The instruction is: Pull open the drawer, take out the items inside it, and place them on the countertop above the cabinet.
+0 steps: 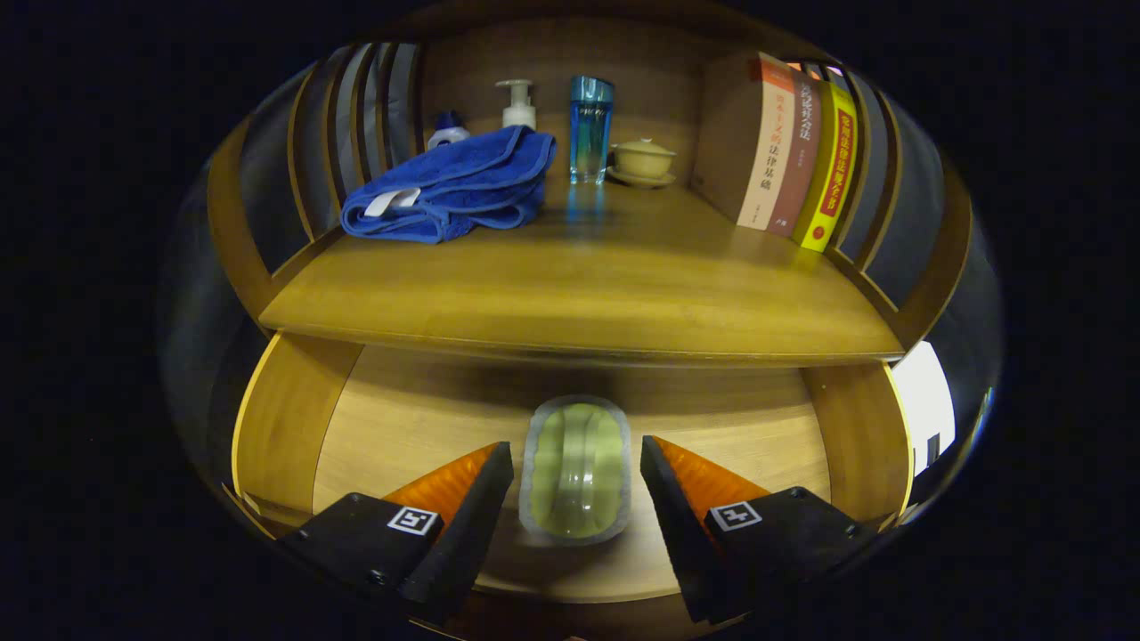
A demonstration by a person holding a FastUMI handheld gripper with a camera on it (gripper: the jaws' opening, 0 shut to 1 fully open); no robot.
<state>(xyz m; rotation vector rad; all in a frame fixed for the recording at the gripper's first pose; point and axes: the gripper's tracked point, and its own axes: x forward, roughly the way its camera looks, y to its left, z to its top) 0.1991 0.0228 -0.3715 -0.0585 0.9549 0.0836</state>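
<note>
Reaching into the open drawer [392,418], the gripper [577,467] stands wide around the green soap dish [575,472], lower centre; next, I judge, closing on it.

Drawer [285,427] pulled open — pale green oval dish [576,469] flat on floor, between gripper [576,472] fingers, untouched.

My claw [577,485] is spread open around a pale green soap dish [576,470] lying in the pulled-out drawer [392,418], fingers not touching it. Above on the table [579,294]: blue towel [450,185], books [793,151], blue glass [590,129].
</note>
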